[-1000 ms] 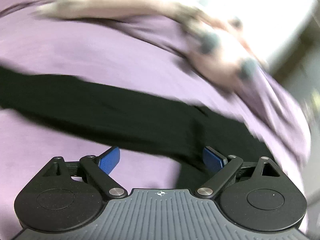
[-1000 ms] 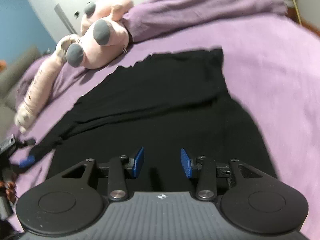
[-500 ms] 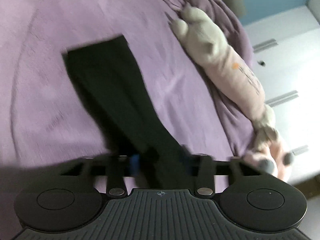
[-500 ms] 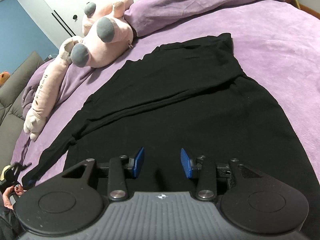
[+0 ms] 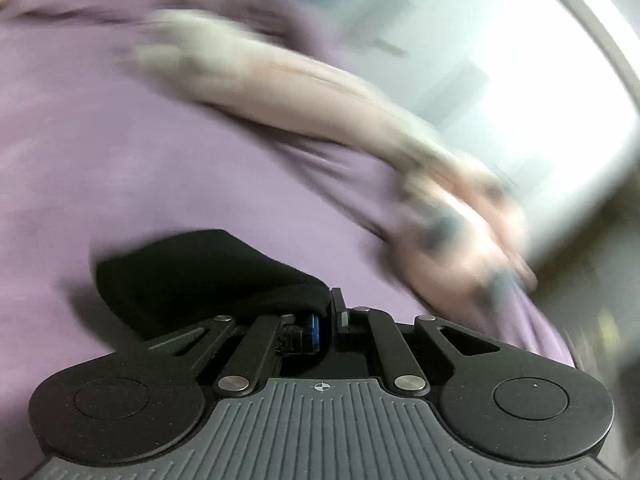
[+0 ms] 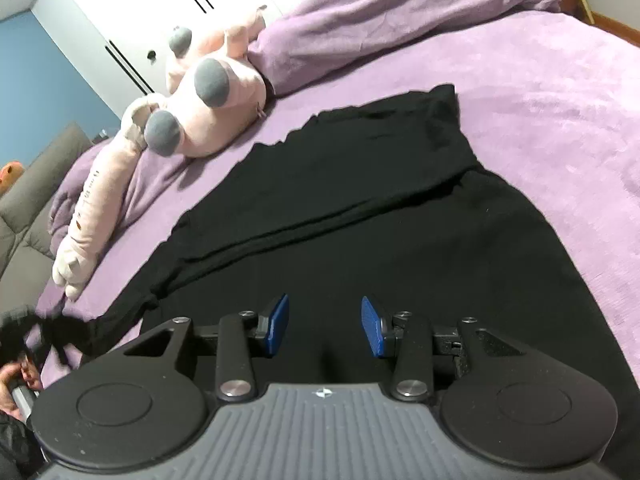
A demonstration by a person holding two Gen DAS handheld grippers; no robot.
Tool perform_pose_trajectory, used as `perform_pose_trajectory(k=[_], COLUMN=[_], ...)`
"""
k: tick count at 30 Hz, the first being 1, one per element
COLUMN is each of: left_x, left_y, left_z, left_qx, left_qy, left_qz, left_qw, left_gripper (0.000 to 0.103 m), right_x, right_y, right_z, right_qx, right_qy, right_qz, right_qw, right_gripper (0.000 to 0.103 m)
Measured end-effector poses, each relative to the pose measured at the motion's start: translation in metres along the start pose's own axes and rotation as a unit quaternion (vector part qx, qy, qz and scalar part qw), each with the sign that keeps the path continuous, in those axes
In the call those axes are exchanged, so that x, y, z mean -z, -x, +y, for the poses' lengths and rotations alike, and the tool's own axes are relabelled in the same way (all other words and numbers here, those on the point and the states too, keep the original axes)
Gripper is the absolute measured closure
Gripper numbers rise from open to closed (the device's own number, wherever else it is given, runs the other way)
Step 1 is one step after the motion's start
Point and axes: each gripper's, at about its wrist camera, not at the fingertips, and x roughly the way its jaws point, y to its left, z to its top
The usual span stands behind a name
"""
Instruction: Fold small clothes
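Note:
A black long-sleeved garment (image 6: 360, 216) lies spread on the purple bed cover (image 6: 560, 80), one sleeve folded across its body. My right gripper (image 6: 324, 324) is open and empty, low over the garment's near part. My left gripper (image 5: 327, 320) is shut on the end of the garment's other sleeve (image 5: 208, 276), which bunches to the left of the jaws. In the right wrist view that sleeve end (image 6: 100, 324) stretches out to the far left, where the left gripper shows only as a blur at the frame edge. The left wrist view is motion-blurred.
A long pink plush toy (image 6: 200, 100) with grey feet lies along the far left of the bed; it also shows blurred in the left wrist view (image 5: 320, 112). A bunched purple duvet (image 6: 400, 16) lies at the head. A grey sofa (image 6: 24, 200) and white wardrobe (image 6: 160, 0) stand beyond.
My left gripper has closed on the sleeve end and swung with it; its view changed sharply. The right gripper stayed open and moved slightly closer over the garment.

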Motion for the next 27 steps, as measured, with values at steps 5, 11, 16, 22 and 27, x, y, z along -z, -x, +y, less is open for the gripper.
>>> perform_pose_trajectory(k=[5,11,16,22,27], left_x=[0.075,0.136,0.123,0.101,0.095], left_y=[-0.030,-0.035,-0.017,-0.007,-0.008], left_z=[-0.123,-0.127,-0.089,-0.054,-0.033], left_qx=[0.120,0.032,-0.044,-0.144,-0.202], left_qy=[-0.135,-0.182,-0.161,-0.136,-0.139], left_qz=[0.114,0.160,0.129,0.083,0.063], left_qw=[0.9769,0.9697,0.9775,0.9767,0.9675], left_gripper=[0.047,0.022,0.021,0.021,0.021], right_x=[-0.002,-0.010,-0.023,-0.043,-0.034], right_y=[0.008,0.006,-0.025,-0.085,-0.118], right_z=[-0.010,-0.022,-0.005,0.055,0.130], right_qx=[-0.002,-0.002,-0.029,-0.071,-0.055], right_qy=[-0.012,-0.007,0.016,0.047,0.161], right_qz=[-0.007,0.003,0.019,0.040,0.032], right_qw=[1.000,1.000,0.999,0.996,0.985], right_gripper=[0.063,0.063,0.063,0.063,0.063])
